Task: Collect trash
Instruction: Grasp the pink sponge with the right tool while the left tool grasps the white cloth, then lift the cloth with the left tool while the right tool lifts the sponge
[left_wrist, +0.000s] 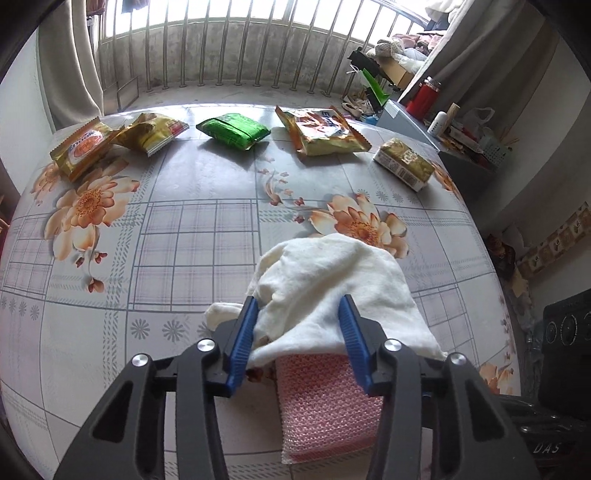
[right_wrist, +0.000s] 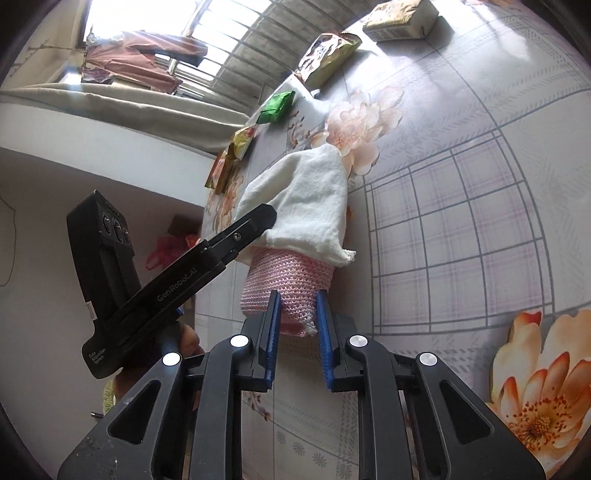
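A white cloth (left_wrist: 332, 284) lies over a pink mesh sponge (left_wrist: 328, 402) near the front of the flowered table. My left gripper (left_wrist: 301, 306) is open, its blue fingers astride the cloth's near edge. My right gripper (right_wrist: 297, 299) is shut on the pink sponge (right_wrist: 288, 280) at its near end; the white cloth (right_wrist: 306, 199) shows beyond it, with the left gripper's black body (right_wrist: 207, 258) beside it. Along the far edge lie snack wrappers: two gold ones (left_wrist: 85, 146) (left_wrist: 151, 133), a green one (left_wrist: 232, 129), an orange-yellow one (left_wrist: 321, 129) and a small gold pack (left_wrist: 404, 162).
The table (left_wrist: 184, 236) has a plaid and flower cover. A window with metal bars (left_wrist: 236, 44) stands behind it. Right of the table are a red flask (left_wrist: 423, 94), boxes and clutter. A curtain (left_wrist: 70, 59) hangs at the back left.
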